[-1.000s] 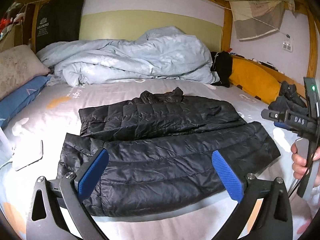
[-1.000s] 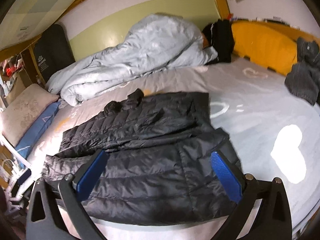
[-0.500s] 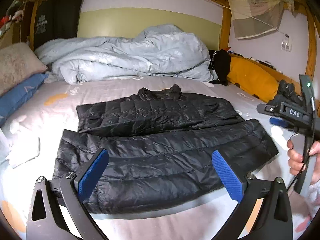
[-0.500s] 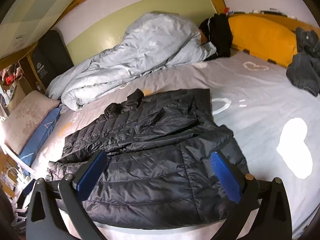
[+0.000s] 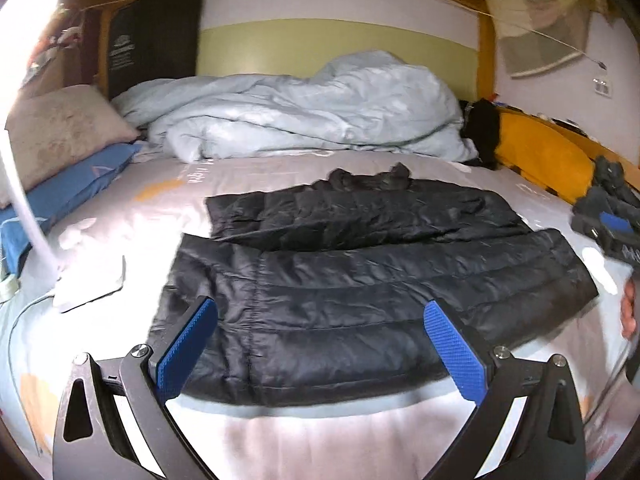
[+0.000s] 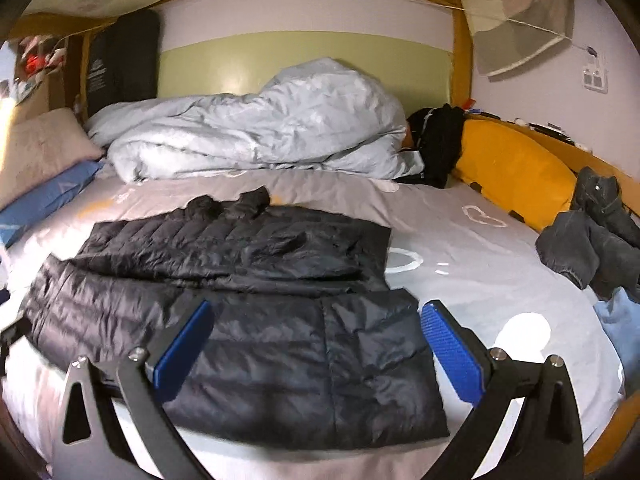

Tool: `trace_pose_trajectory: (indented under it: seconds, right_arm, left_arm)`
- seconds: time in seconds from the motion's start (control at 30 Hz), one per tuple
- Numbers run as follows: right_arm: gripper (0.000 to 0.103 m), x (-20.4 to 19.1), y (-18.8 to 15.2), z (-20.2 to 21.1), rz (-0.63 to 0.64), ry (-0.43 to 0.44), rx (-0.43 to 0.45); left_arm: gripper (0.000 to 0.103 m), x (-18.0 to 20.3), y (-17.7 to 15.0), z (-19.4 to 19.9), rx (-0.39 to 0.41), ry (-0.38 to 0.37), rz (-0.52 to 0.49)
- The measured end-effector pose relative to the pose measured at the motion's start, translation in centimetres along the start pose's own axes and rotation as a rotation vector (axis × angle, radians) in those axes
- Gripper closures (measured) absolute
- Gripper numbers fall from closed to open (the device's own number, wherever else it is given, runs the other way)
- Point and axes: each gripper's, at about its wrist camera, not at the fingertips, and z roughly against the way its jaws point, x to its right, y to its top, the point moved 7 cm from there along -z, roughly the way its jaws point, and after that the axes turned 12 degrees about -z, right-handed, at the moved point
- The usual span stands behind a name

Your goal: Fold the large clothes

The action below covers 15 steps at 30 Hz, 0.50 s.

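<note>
A black quilted puffer jacket (image 5: 360,272) lies flat on the grey bedsheet, folded lengthwise, its collar toward the far side. It also shows in the right wrist view (image 6: 240,312). My left gripper (image 5: 320,344) is open and empty, held above the jacket's near edge. My right gripper (image 6: 316,344) is open and empty, held above the jacket's near right part. The right gripper's body shows at the right edge of the left wrist view (image 5: 612,232).
A crumpled light blue duvet (image 5: 304,116) lies along the far wall. Pillows (image 5: 60,136) are stacked at the left. An orange cushion (image 6: 516,168) and dark clothes (image 6: 596,232) lie at the right. A white lamp base (image 5: 88,284) sits left of the jacket.
Both grippers have pulled back and swung; the right wrist view has turned left to face the wall squarely. The jacket has not moved. Both grippers stay open.
</note>
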Motion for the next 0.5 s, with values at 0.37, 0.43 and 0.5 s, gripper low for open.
trace_pose_trajectory:
  seconds: [0.37, 0.43, 0.5]
  right_arm:
    - [0.0, -2.6, -5.2, -0.8, 0.185, 0.079, -0.192]
    - [0.0, -3.5, -6.5, -0.9, 0.268, 0.066, -0.193]
    - [0.0, -4.3, -8.1, -1.1, 0.336, 0.072, -0.217]
  left_arm:
    - [0.0, -0.2, -1.6, -1.1, -0.082, -0.029, -0.03]
    - [0.0, -0.2, -2.1, -1.3, -0.093, -0.027, -0.027]
    - [0.0, -0.3, -2.7, -1.6, -0.114, -0.03, -0.015]
